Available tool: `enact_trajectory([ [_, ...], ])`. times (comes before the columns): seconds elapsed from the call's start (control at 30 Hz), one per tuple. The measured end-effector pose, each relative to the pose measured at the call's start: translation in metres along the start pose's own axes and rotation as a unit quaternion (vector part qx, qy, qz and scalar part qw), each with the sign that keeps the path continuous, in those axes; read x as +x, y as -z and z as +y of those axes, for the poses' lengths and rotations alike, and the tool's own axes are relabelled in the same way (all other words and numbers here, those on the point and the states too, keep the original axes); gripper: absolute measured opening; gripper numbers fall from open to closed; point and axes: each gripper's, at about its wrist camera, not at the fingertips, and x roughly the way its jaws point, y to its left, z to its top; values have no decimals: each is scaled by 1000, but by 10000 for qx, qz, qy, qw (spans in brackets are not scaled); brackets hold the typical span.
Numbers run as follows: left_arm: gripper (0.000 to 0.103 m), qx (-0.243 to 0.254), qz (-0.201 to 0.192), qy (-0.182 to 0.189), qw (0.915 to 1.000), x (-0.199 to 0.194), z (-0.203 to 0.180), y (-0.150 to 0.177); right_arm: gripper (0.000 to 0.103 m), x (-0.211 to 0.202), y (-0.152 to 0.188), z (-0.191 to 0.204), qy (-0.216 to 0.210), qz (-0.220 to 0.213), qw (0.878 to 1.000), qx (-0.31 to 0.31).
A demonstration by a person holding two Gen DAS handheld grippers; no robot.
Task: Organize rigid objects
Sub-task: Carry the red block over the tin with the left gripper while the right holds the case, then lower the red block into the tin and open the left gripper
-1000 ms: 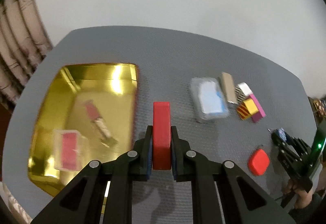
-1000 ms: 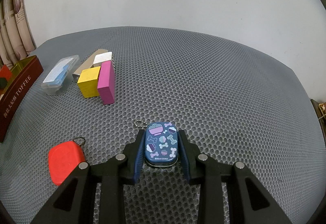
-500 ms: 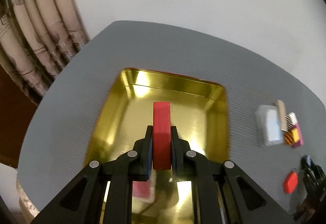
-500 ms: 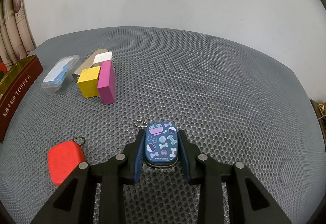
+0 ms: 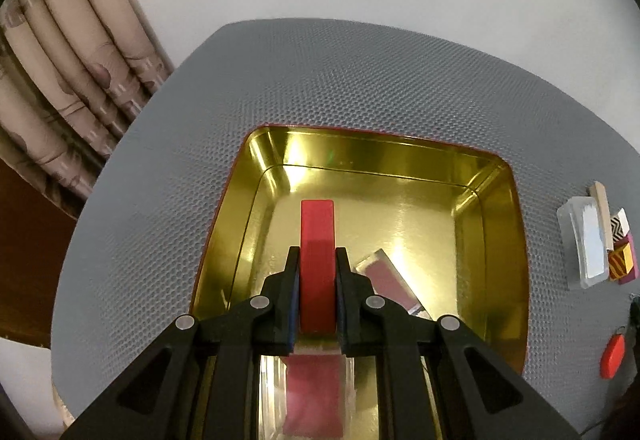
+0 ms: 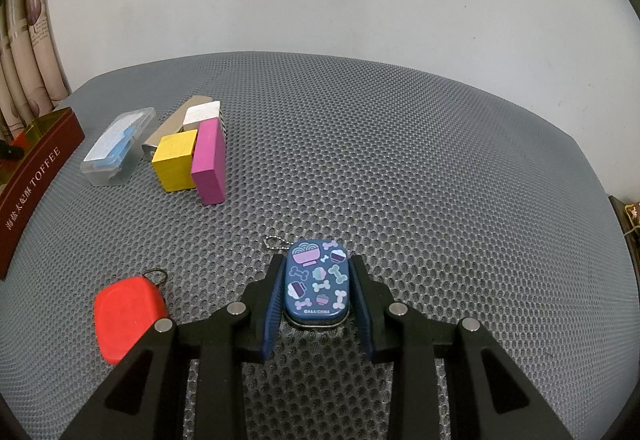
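One red block (image 5: 317, 260), clamped in left tool (image 5: 317, 256), points lengthwise away over tin (image 5: 516, 240).

**Item count, both views**

Grippers: 2, left gripper (image 5: 317, 260) and right gripper (image 6: 317, 286). Gold tin tray (image 5: 496, 199): 1. Red block (image 5: 317, 240): 1. Clear cases with pink inserts in the tray: 2 (image 5: 394, 280) (image 5: 316, 392). On the mat: 1 blue bone-print tin (image 6: 317, 288), 1 red tag (image 6: 126, 314), 1 clear case with blue insert (image 6: 118, 145), 1 yellow block (image 6: 176, 159), 1 pink block (image 6: 208, 159), 1 white block (image 6: 202, 113), 1 tan block (image 6: 172, 125).
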Motion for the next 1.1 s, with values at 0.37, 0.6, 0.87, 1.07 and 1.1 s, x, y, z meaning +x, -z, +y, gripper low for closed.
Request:
enact_trajectory([
  [0.37, 14, -37, 154, -182, 9997, 14, 4, 4, 32, -9, -5, 5, 23, 2, 10000, -28],
  [0.6, 14, -91, 146, -189, 9997, 13, 9, 4, 32, -9, -7, 8, 36, 4, 10000, -42],
  [0.87, 16, -98, 115, -213, 9997, 10, 7, 5, 32, -8, -8, 10, 36, 5, 10000, -52],
  [1.07, 30, -223, 53, -180, 9996, 3, 10, 4, 32, -8, -8, 9, 32, 5, 10000, -55],
  [1.1, 30, -213, 45, -155, 9996, 2, 11, 5, 32, -8, -9, 9, 33, 5, 10000, -56],
])
